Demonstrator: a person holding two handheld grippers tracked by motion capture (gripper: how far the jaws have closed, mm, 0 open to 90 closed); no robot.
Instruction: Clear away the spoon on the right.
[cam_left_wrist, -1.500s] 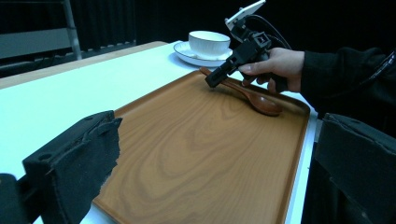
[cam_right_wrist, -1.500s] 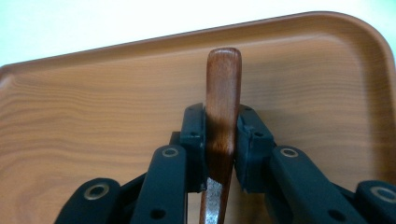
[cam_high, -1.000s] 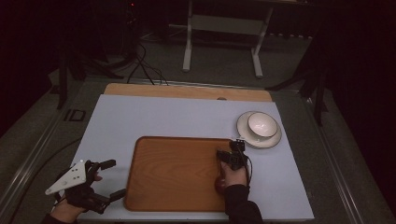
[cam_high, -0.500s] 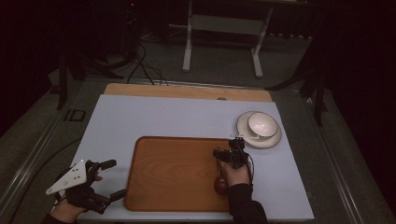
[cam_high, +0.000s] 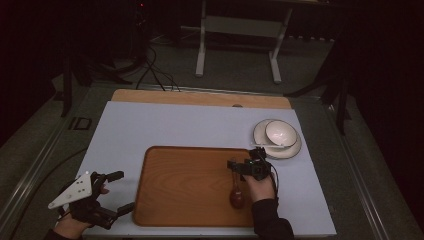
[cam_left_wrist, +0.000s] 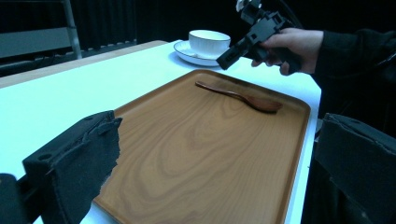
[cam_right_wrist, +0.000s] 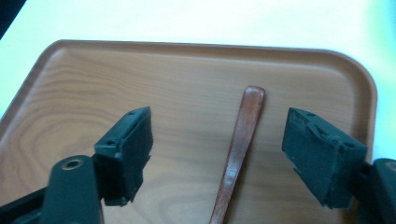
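Risen right claw released dark, seemingly wooden spoon.

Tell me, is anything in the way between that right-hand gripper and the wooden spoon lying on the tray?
Nothing visible is. The right gripper hangs just above the spoon, its jaws having just been opening, with the handle lying free between them on the tray. The bowl and saucer sit off beyond the tray.

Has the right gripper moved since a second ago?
Yes. The right gripper has lifted off the spoon, now free on the tray, jaws just opened; in the high view it edged toward the bowl.
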